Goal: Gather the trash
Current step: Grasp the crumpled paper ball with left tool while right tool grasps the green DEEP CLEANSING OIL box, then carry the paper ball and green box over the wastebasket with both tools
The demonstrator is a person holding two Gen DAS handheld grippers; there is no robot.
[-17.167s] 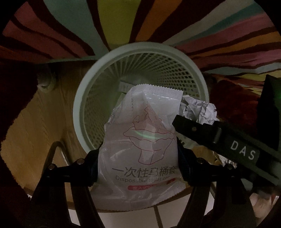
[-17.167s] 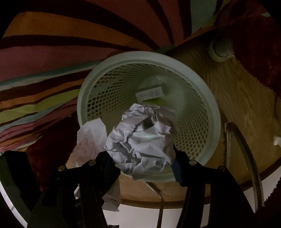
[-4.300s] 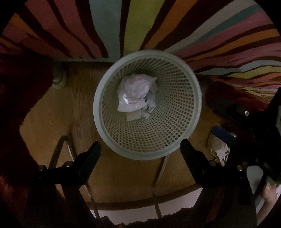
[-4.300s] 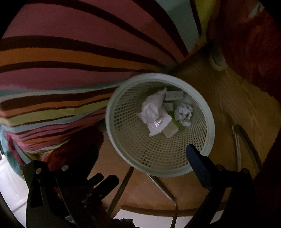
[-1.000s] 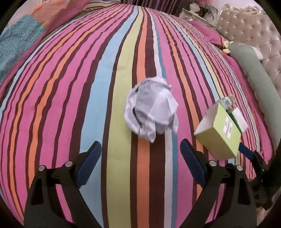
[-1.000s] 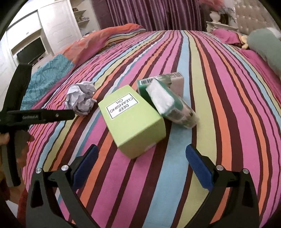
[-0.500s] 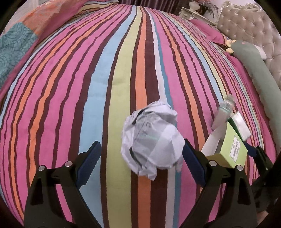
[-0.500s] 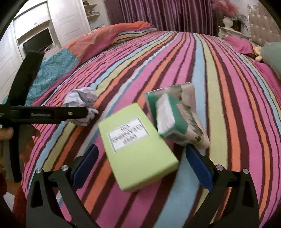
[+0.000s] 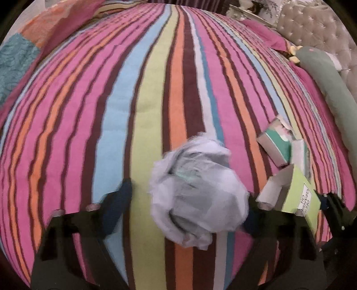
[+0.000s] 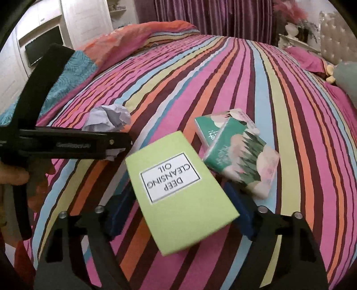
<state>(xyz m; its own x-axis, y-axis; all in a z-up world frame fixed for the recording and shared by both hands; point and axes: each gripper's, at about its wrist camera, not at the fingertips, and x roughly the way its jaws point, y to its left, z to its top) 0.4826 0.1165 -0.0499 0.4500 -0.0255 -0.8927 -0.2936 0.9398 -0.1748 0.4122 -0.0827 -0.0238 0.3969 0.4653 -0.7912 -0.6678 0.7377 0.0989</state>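
left gripper (image 9: 189, 200): jaws spread either side of the crumpled white paper ball (image 9: 197, 194); right pad looks touching the ball, left pad with a gap, so not clamped yet. Some motion blur.
right gripper (image 10: 176, 212): jaws wide, straddling the lime-green cardboard box labelled "DEEP CLEANSING OIL" (image 10: 178, 189); blue pads near both long edges, contact not clear, no firm grip visible.
paper ball: in the left wrist view at 6 o'clock, low centre, on the striped multicolour bedspread (image 9: 145, 89); in the right wrist view at 10 o'clock, partly behind the left gripper's black body.
green box: dead centre in the right wrist view, lying flat, label up, tilted toward 11 o'clock; in the left wrist view at 4 o'clock, one end flap open.
green-and-pink printed tissue packs (image 10: 236, 154): two, overlapping, at 2 o'clock of the green box, just beside it or touching, can't tell.
further out: grey-green bolster pillow (image 9: 330, 89) at 2 o'clock in the left view, tufted headboard behind; purple curtains (image 10: 212, 15) at 12 o'clock in the right view.
progress: three trash groups on the bed, none lifted. No bin in view. Judgement: two grasps about to close; carrying, dropping and tissue packs all left.
look of trash: ball soft, crushable, irregular; box light, rigid, slightly dented at the open end.
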